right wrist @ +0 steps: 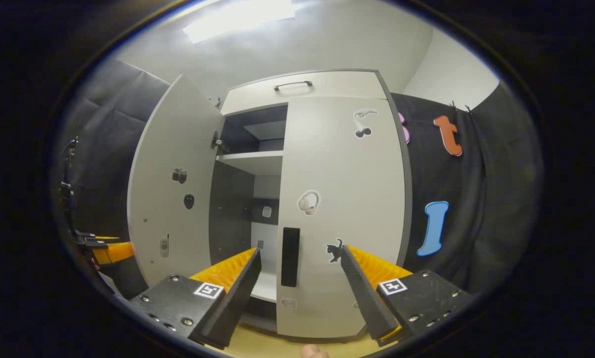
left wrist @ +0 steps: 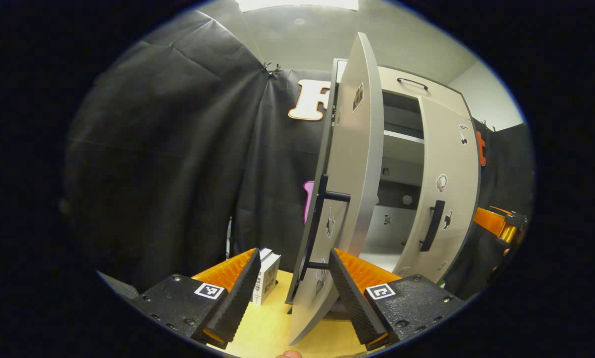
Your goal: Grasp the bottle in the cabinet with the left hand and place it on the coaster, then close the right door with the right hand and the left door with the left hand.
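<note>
2 views catalogued, left gripper view first.

Left gripper view:
- Left gripper [left wrist: 293, 278]: jaws spread wide, nothing between them, held just in front of the left door's edge.
- Cabinet [left wrist: 406, 89]: pale grey, tall, dark handle on its top panel, standing on a light wooden table [left wrist: 267, 328].
- Left door [left wrist: 349, 184]: swung wide, seen nearly edge-on, pale grey, 1 long dark bar handle on its outer face, small stickers on both faces.
- Right door [left wrist: 449, 189]: pale grey, standing slightly ajar, dark vertical handle low down, small stickers.
- Interior: 1 white shelf high up, dark back wall; whether the bottle stands inside, I cannot tell.
- Small white box [left wrist: 266, 276]: on the table left of the left door, beside the left finger.
- Right gripper [left wrist: 501, 223]: partly seen at the far right edge; its jaws cannot be judged here.

Right gripper view:
- Right gripper [right wrist: 299, 283]: jaws spread, empty, pointed at the right door [right wrist: 342, 209], whose black handle [right wrist: 290, 256] sits between the fingers' lines, not touched.
- Right door: appears shut or almost so.
- Left door [right wrist: 173, 184]: open, inner face showing, 3 small stickers.
- Left gripper [right wrist: 101, 248]: partly seen at the left edge.
</note>
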Tool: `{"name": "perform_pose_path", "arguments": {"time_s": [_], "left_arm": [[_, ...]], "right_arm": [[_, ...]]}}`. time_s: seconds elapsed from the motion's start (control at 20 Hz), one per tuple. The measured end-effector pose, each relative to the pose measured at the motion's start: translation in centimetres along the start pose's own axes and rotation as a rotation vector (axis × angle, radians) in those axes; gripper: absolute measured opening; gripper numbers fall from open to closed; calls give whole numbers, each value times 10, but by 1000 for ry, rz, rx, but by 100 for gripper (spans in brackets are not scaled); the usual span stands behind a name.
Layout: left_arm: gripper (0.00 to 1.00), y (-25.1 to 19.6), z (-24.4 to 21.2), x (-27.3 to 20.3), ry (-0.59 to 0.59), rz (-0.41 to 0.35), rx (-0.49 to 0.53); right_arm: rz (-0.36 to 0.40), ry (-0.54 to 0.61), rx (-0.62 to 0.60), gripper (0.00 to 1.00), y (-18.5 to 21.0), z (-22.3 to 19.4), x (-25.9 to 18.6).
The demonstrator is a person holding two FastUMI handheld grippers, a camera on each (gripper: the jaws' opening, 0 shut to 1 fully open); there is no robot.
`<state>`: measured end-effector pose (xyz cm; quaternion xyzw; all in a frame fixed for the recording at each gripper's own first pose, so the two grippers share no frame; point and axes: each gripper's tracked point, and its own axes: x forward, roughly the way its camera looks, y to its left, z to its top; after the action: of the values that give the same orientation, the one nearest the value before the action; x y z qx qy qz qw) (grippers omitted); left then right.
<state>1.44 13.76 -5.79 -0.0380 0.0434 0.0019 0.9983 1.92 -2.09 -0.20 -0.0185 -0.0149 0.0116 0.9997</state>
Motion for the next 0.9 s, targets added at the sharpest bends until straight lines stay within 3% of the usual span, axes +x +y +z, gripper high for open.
{"name": "perform_pose_path", "arguments": {"time_s": [0.05, 0.2, 0.25, 0.65, 0.7, 0.85, 0.9], "left_arm": [[89, -3, -2, 0, 5, -9, 4], [85, -13, -4, 1, 6, -31, 7], [89, -18, -6, 2, 11, -44, 3], [89, -52, -12, 10, 25, -145, 4], [89, -55, -13, 10, 28, -155, 1], [89, -63, -18, 13, 38, -182, -11], [89, -67, -17, 14, 38, -190, -12]], "right_arm": [[-5, 1, -3, 98, -2, 0, -2], [-19, 7, -10, 98, -6, -1, -7], [-22, 8, -11, 98, -7, 0, -8], [-50, 8, -34, 98, -13, 0, -16], [-57, 8, -36, 93, -15, 0, -17], [-73, 8, -37, 98, -21, 0, -18], [-76, 7, -37, 93, -22, 0, -19]]}}
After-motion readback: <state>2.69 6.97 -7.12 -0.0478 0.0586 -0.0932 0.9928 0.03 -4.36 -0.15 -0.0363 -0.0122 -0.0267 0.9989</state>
